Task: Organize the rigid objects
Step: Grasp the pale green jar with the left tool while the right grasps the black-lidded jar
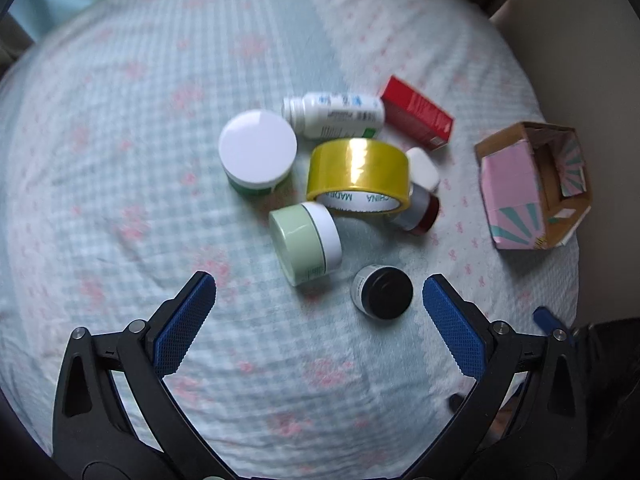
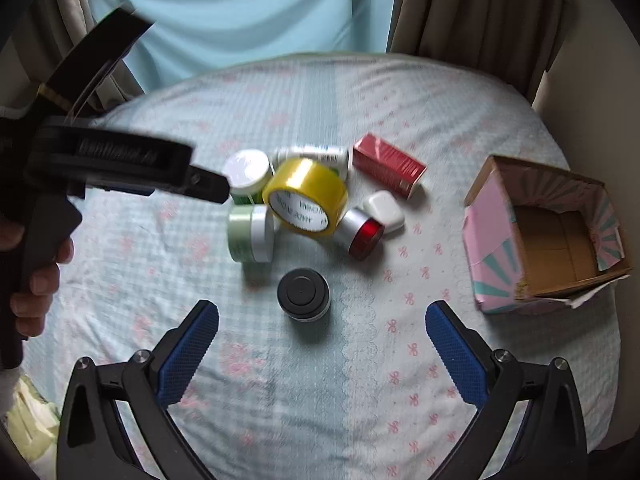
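Grippers: your left gripper (image 1: 319, 294) and right gripper (image 2: 322, 322) both had jaws spread wide, nothing between the blue pads, both hovering above the bedsheet (image 1: 120, 120).

Objects sat clustered mid-bed:
- yellow tape roll (image 1: 359, 174) on its side, leaning against the silver jar with red lid (image 2: 362, 233)
- white square case (image 2: 384, 207) just beside that red-lidded jar
- pale green-lidded jar (image 1: 304, 238) tipped on its side, touching the tape
- white-lidded green jar (image 1: 257, 152) upright, next to the white pill bottle (image 1: 334, 115), which lay flat
- red carton (image 1: 418, 114) lay flat, beyond the bottle's base
- small black-lidded jar (image 2: 304, 292) stood upright apart from the cluster, nearest both grippers, roughly between your right gripper's fingers but ahead of the tips, no contact

Pink and teal cardboard box (image 2: 548, 240) sat well to the right of the pile, open, tilted, nothing visible inside.

Right wrist view caught your left hand (image 2: 34, 276) on the left gripper's handle. Both views were motion-blurred.
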